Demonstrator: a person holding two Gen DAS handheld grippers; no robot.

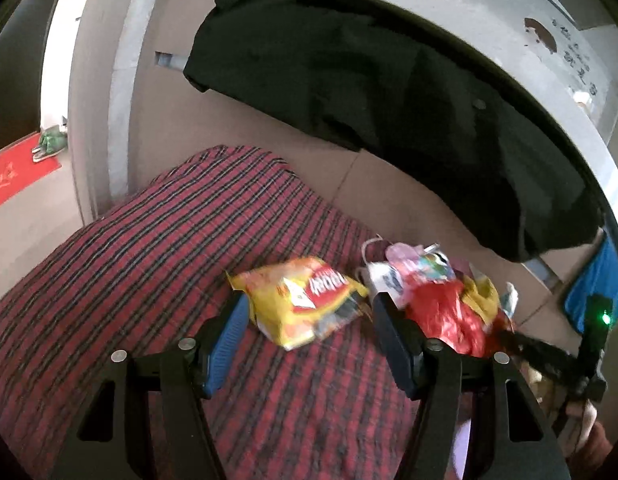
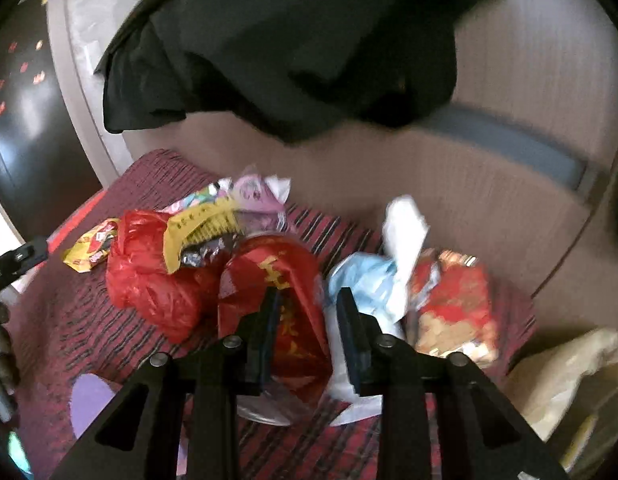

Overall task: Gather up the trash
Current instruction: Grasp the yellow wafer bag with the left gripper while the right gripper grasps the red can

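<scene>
Left gripper (image 1: 309, 320): jaws released and spread wide, nothing between the pads; both blue pads hang above the striped bedcover (image 1: 129, 260).
Yellow snack bag (image 1: 305, 300): lies flat on the bedcover just ahead of the left jaws, at about 12 o'clock from their midpoint, its near end reaching into the gap between the fingertips without touching either pad as far as the blur allows.
Bag's long axis: runs roughly from 10 o'clock to 4 o'clock in the left wrist view, so it lies skewed across the jaw line, not squarely between the pads.
Right gripper (image 2: 309, 300): jaws part open, with the red printed wrapper (image 2: 277, 288) between them; whether the pads press on it, I cannot tell.
Trash heap: the red plastic bag (image 2: 149, 280) lies at 10 o'clock from the right jaws, the pale blue and white crumpled wrapper (image 2: 369, 276) at 1 o'clock, the red and gold packet (image 2: 453, 304) at 2 o'clock, all on the bedcover.
Nearer hand: the left for the yellow bag, the right for the heap; in the left view the heap sits at 2 o'clock, beyond the right-hand finger.
Likely next move: the left jaws need a slight forward reach and probably a small roll to close across the bag's narrow side.
Backdrop: a black garment (image 1: 369, 80) hangs over the rail behind the bed.
</scene>
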